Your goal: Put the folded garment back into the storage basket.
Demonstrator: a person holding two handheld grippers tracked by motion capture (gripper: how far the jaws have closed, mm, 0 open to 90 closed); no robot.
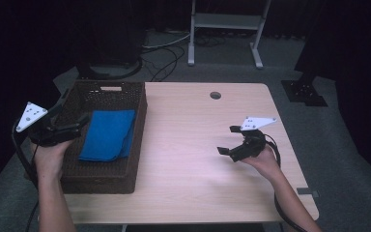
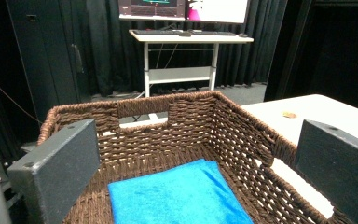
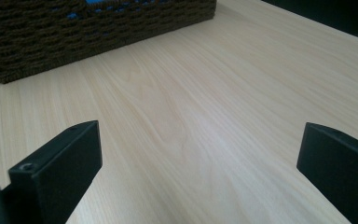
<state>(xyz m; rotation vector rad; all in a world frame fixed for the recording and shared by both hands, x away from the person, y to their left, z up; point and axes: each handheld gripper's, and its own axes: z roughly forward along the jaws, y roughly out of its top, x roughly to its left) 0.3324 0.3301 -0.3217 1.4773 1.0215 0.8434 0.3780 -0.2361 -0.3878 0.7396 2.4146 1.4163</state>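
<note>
Blue cloth [image 1: 108, 135] is found folded flat on the floor of the brown wicker basket [image 1: 137, 140], in the left half of the high view; in the left gripper view it lies at lower centre [image 2: 177, 196], just beyond the jaws. Its upper and left edges are seen close to the basket walls, while its right edge runs near the right wall.

Left gripper [image 1: 72, 129] is held over the basket's left rim, jaws spread wide and holding nothing. Right gripper [image 1: 228, 140] is held above bare table at centre right of the high view, jaws likewise parted and empty, well apart from the basket.

The step in hand is judged to be a reach for the cloth. It is advised that the left jaws be lowered inside the walls, clear of the weave, and closed on a raised fold rather than on the flat middle, so that all layers are taken together. A snag on the wicker rim is judged the main risk.

Table [image 1: 198, 183] is of pale wood grain, with a round cable hole [image 1: 215, 95] near its far edge. Grey carpet, trailing cables and a white desk frame [image 1: 226, 21] are noted beyond, against dark curtains; monitors [image 2: 184, 9] are noted at the top of the left gripper view.
</note>
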